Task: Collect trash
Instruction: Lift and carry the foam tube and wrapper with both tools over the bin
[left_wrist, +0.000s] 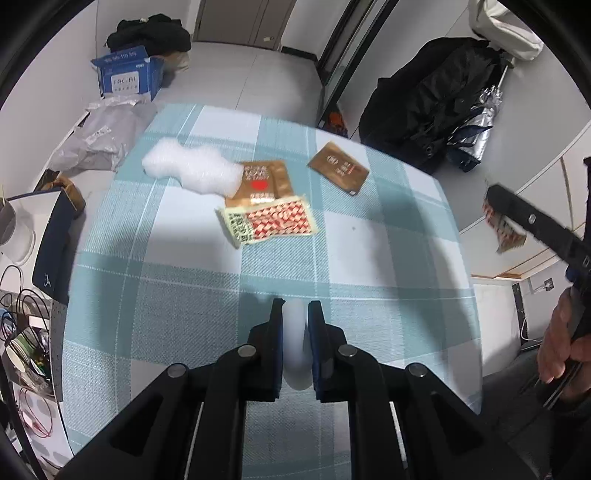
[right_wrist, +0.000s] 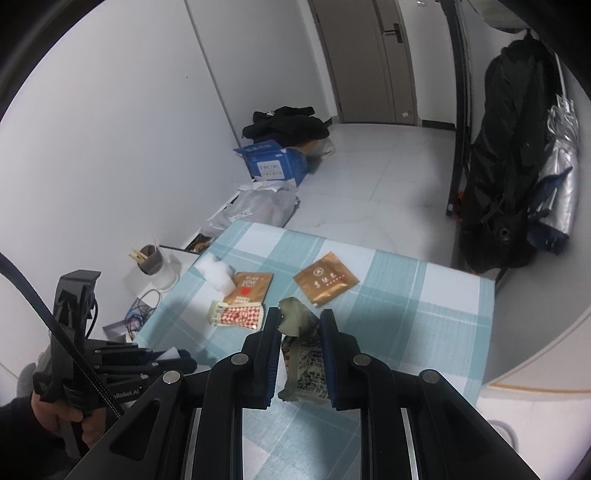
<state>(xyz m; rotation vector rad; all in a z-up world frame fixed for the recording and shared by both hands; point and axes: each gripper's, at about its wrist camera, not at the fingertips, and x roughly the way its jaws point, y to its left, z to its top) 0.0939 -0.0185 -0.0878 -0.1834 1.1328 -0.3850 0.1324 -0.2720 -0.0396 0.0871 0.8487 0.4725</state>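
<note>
While both grippers clamped: L gripper (left_wrist: 296, 308) w/ white foam (left_wrist: 294, 347), R gripper (right_wrist: 300, 317) w/ wrapper (right_wrist: 301, 347).

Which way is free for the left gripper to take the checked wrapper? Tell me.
Probably none yet: the left gripper is shut on a white foam piece. The red-checked wrapper lies straight ahead with bare tablecloth between.

Tablecloth (left_wrist: 177, 325) is pale teal w/ white checks & thin white lines. Two flat brown-gold sachets: one (left_wrist: 338, 168) w/ white print, the other (left_wrist: 263, 182) w/ a red heart. Red/white checkered wrapper (left_wrist: 273, 221) w/ cream edge. White foam piece (left_wrist: 192, 170). Crumpled olive-green wrapper (right_wrist: 301, 350) w/ b&w print. Blue cardboard box (right_wrist: 275, 166), white label.
</note>
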